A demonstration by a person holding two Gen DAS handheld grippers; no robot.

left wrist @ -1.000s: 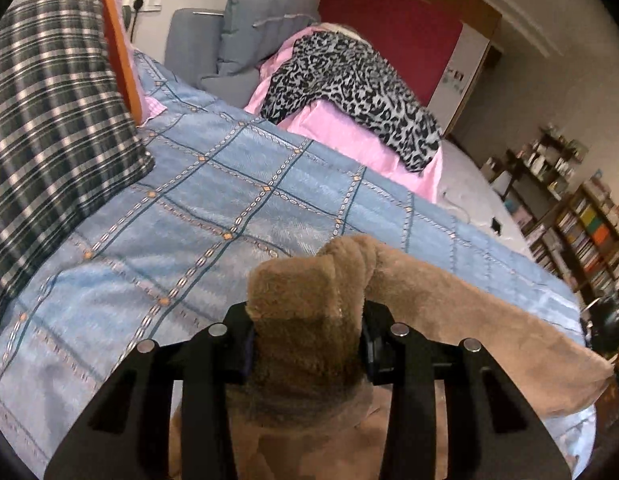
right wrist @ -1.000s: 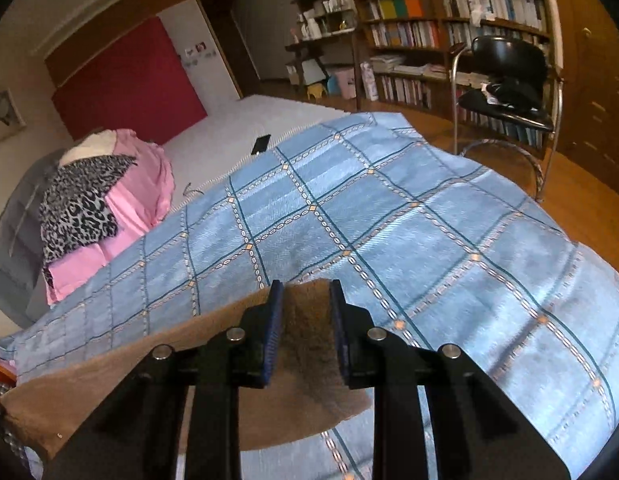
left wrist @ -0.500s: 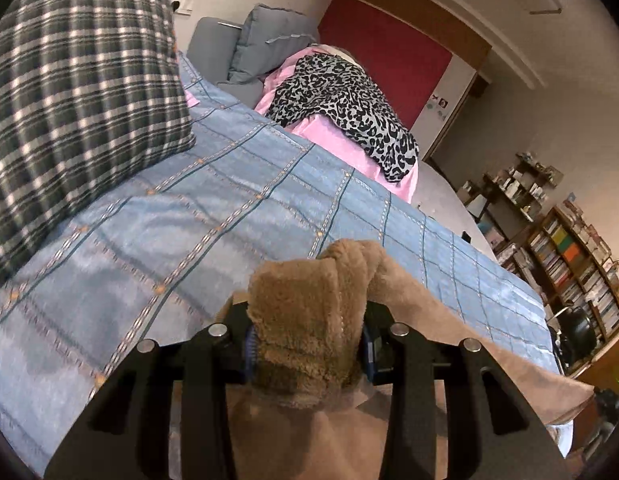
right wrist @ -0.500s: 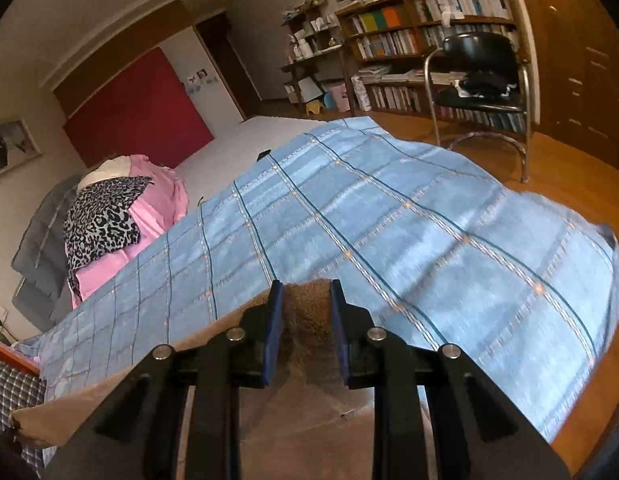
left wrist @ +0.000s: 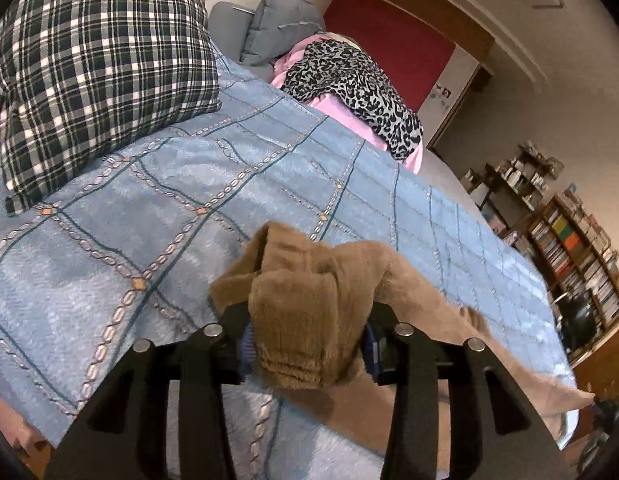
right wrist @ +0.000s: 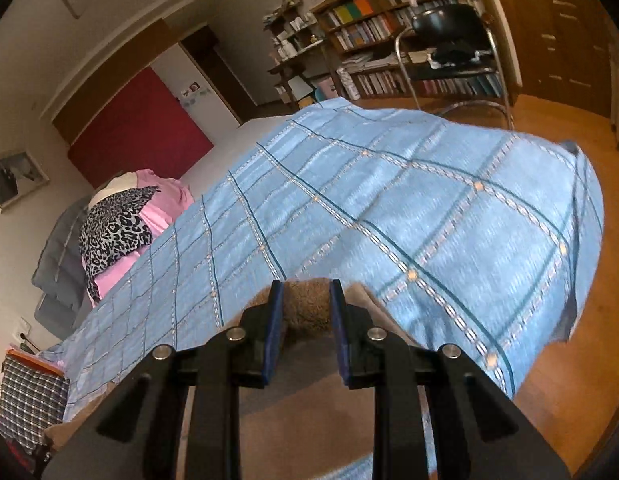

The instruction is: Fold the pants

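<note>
Two grippers hold the tan pants (left wrist: 309, 300) above a blue quilt (left wrist: 157, 208). Left gripper (left wrist: 307, 340): jaws clamped on a thick bunched wad of fleece, the rest trailing off to its right. Right gripper (right wrist: 305, 320): jaws pinching a narrower fold of the pants (right wrist: 309, 304), more fabric stretched beneath it. Ahead and left of the left gripper lies a plaid pillow (left wrist: 101, 60); beyond, a leopard-print cloth (left wrist: 353, 84). A chair (right wrist: 453, 40) and bookshelf (right wrist: 389, 8) stand beyond the right gripper.
</note>
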